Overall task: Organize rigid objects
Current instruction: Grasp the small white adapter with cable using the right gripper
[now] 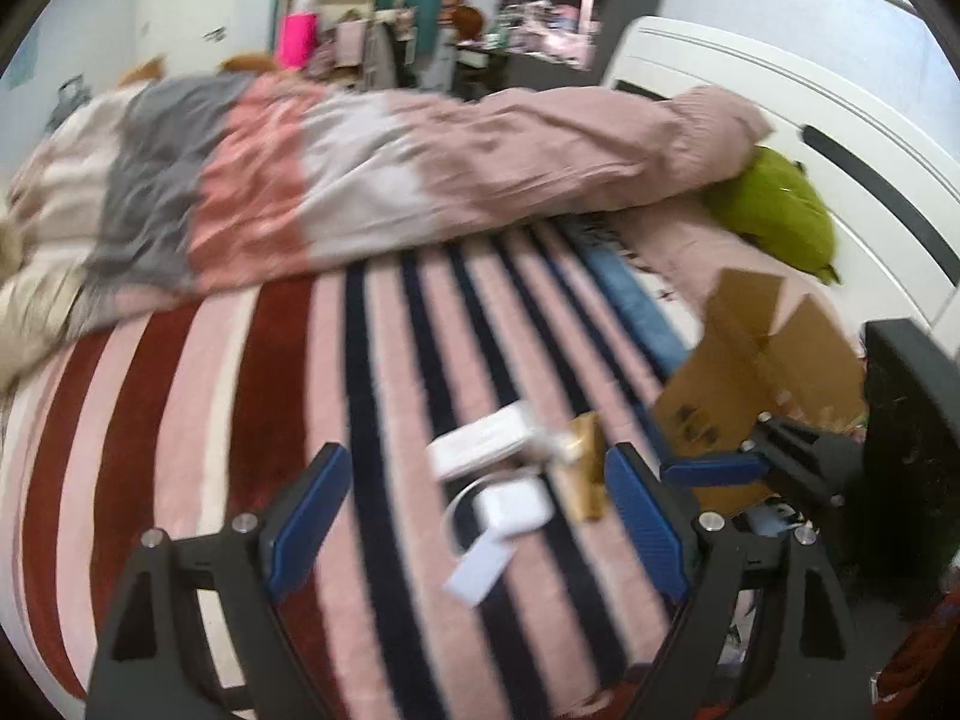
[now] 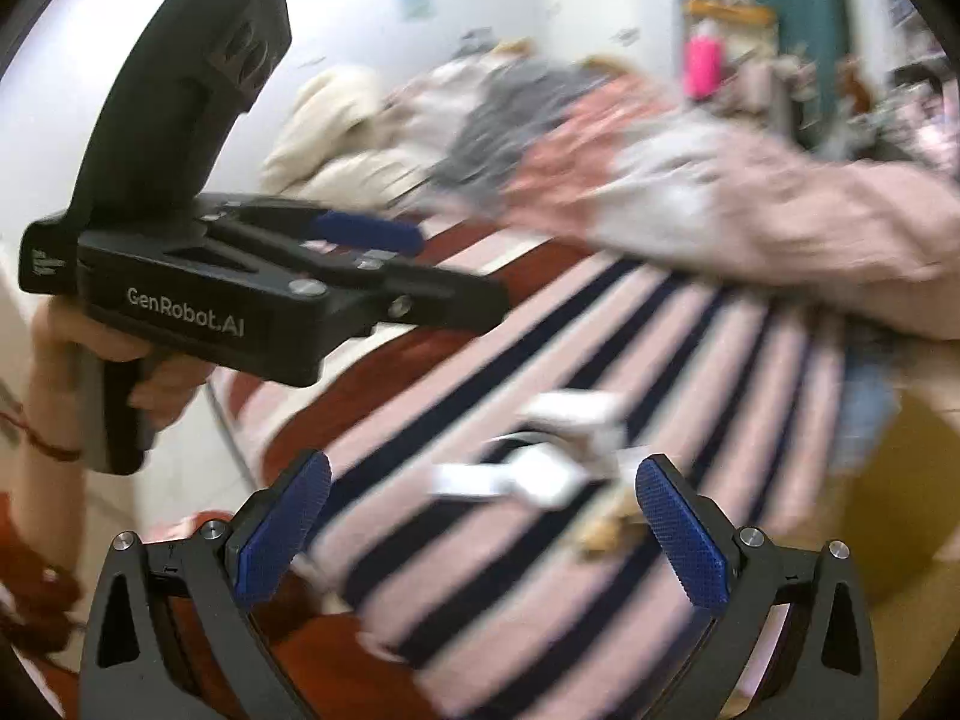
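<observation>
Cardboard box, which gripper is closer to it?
Right. The right gripper sits just in front of the cardboard box; the left gripper is farther away, over the white items on the striped blanket.

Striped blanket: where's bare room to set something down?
Free: the red and pink stripes of the striped blanket, between the crumpled duvet and the left gripper. Crowded: right of centre, where white boxes, a gold packet and the cardboard box cluster.

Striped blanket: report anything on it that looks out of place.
Loose white chargers, a coiled cable, a white card and a gold box lie scattered on the striped blanket, beside an open cardboard box. Both grippers are open and empty.
</observation>
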`<act>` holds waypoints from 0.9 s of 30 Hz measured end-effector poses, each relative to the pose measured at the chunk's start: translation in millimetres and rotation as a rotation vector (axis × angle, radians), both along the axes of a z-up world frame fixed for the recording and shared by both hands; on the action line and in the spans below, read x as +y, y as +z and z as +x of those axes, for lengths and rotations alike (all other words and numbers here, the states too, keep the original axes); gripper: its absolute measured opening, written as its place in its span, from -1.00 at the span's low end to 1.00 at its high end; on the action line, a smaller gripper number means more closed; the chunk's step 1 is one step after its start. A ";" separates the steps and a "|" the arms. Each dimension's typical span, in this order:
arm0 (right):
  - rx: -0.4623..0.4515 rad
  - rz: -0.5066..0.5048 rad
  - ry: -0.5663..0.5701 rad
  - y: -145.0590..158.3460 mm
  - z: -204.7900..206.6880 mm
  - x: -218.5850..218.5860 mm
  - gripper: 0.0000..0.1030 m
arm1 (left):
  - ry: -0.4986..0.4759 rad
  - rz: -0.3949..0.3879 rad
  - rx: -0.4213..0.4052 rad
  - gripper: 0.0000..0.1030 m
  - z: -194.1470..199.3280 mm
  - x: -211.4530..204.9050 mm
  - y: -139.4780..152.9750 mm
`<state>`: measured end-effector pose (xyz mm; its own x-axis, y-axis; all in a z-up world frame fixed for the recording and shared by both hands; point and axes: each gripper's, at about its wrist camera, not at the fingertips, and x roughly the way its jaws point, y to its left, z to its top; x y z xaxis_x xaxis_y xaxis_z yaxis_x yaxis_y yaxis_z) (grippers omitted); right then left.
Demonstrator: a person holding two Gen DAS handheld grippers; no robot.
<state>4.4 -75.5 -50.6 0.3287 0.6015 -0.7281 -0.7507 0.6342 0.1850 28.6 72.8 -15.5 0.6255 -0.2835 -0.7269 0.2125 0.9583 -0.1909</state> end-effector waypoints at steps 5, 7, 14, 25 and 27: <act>0.116 -0.071 0.017 -71.7 12.5 38.0 0.96 | 0.049 -0.014 0.062 0.64 -13.5 35.1 -49.2; 0.150 -0.092 0.013 -90.9 16.9 42.7 0.78 | 0.061 -0.020 0.079 0.64 -17.9 40.3 -62.2; 0.146 -0.185 -0.035 -121.2 38.6 63.7 0.35 | 0.086 -0.053 0.121 0.64 -23.9 49.8 -87.1; -0.017 -0.132 0.021 -73.3 12.0 62.1 -0.01 | -0.017 -0.185 0.133 0.63 -24.3 31.2 -71.6; -0.059 -0.086 0.038 -48.0 1.9 55.2 -0.01 | -0.061 -0.228 0.114 0.44 -25.5 20.9 -57.3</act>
